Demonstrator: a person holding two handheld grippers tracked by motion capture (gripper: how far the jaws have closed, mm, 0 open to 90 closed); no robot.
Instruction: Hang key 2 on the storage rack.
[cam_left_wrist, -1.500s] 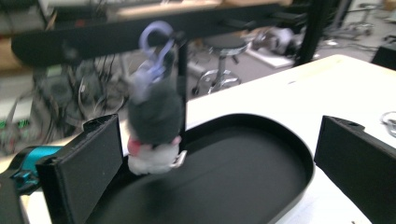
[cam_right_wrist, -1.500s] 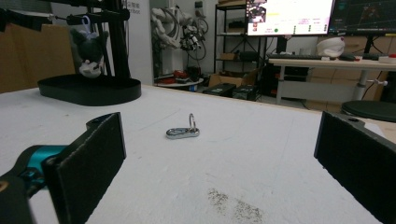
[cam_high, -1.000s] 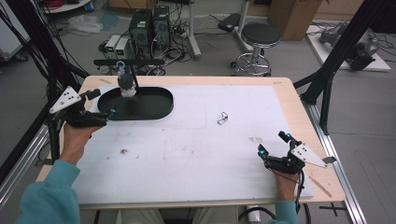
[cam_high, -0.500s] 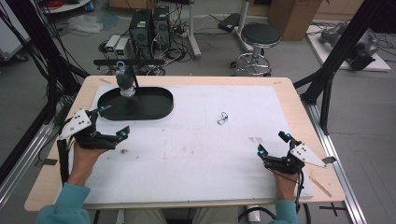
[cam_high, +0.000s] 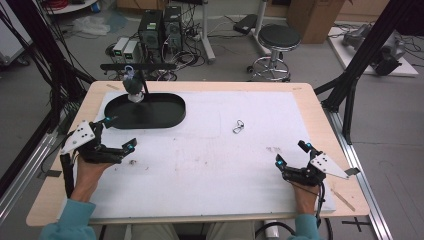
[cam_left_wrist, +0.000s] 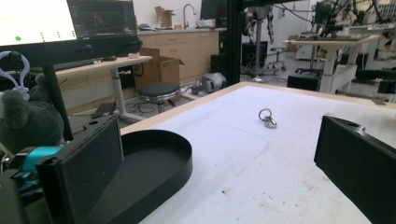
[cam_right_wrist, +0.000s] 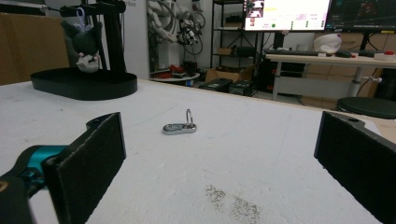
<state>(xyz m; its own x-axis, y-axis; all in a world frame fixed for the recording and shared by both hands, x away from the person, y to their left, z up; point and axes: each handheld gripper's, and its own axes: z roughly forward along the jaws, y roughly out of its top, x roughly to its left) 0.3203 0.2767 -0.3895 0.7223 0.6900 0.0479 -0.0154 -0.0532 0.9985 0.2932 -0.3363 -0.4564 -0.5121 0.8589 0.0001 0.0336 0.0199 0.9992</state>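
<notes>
A small metal clip with a ring (cam_high: 238, 127) (cam_left_wrist: 267, 118) (cam_right_wrist: 180, 127) lies on the white mat near the table's middle. A dark plush toy (cam_high: 133, 86) (cam_right_wrist: 83, 39) (cam_left_wrist: 29, 121) hangs by a white loop from a black stand over a black oval tray (cam_high: 165, 112) (cam_left_wrist: 159, 163) (cam_right_wrist: 84, 86) at the far left. My left gripper (cam_high: 118, 134) (cam_left_wrist: 219, 172) is open at the table's left side, just in front of the tray, with nothing between its jaws. My right gripper (cam_high: 291, 154) (cam_right_wrist: 219, 168) is open near the front right, aimed toward the clip.
The wooden table (cam_high: 310, 97) carries a white mat (cam_high: 210, 165) with scuffs and crumbs. Black frame posts (cam_high: 357, 75) rise at both sides. Beyond the far edge stand a stool (cam_high: 279, 39) and computer boxes (cam_high: 160, 27) on the floor.
My left gripper has pulled back from the tray toward the front left of the table. The right gripper has stayed in place.
</notes>
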